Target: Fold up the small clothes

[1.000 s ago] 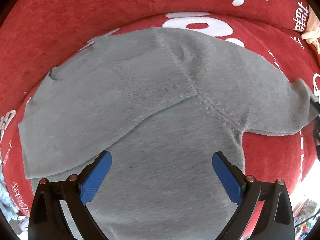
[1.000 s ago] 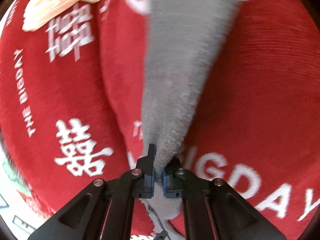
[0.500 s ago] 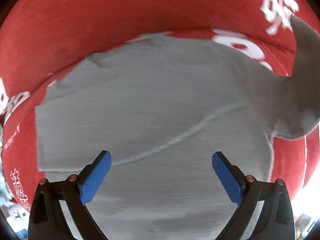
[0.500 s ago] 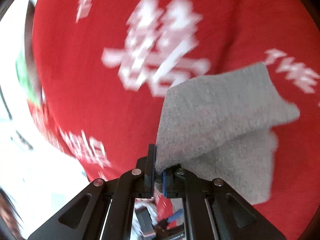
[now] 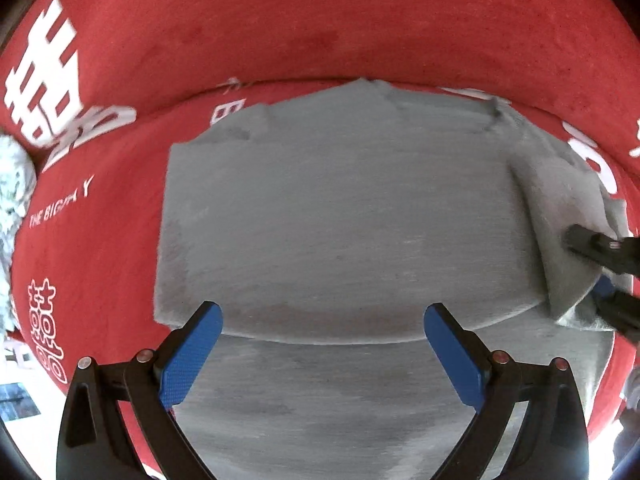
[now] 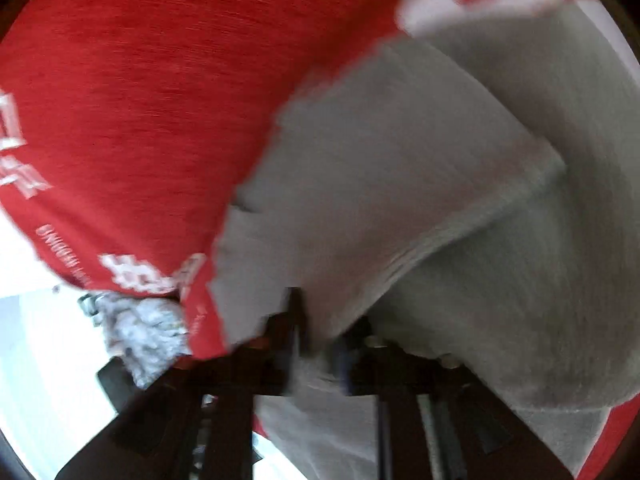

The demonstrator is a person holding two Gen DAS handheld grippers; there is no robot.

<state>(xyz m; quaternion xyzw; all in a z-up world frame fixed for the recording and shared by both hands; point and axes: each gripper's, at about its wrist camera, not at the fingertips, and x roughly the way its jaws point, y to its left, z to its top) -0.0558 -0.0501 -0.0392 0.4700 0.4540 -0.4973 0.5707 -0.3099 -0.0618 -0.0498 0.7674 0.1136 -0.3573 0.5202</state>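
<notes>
The left gripper (image 5: pixel 323 350) has 2 black arms, blue textured pads (image 5: pixel 188 356) and silver screws (image 5: pixel 144 357).

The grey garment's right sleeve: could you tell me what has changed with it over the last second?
The right gripper, shut on the sleeve, has carried it from stretched out over the red cover inward onto the body of the grey garment. The left gripper stayed open and empty above the garment.

My right claw (image 6: pixel 316 344) smears into blur in its own view, its grip on the grey top (image 6: pixel 400 184) unreadable. The left view's edge cuts off that claw (image 5: pixel 600 272).
</notes>
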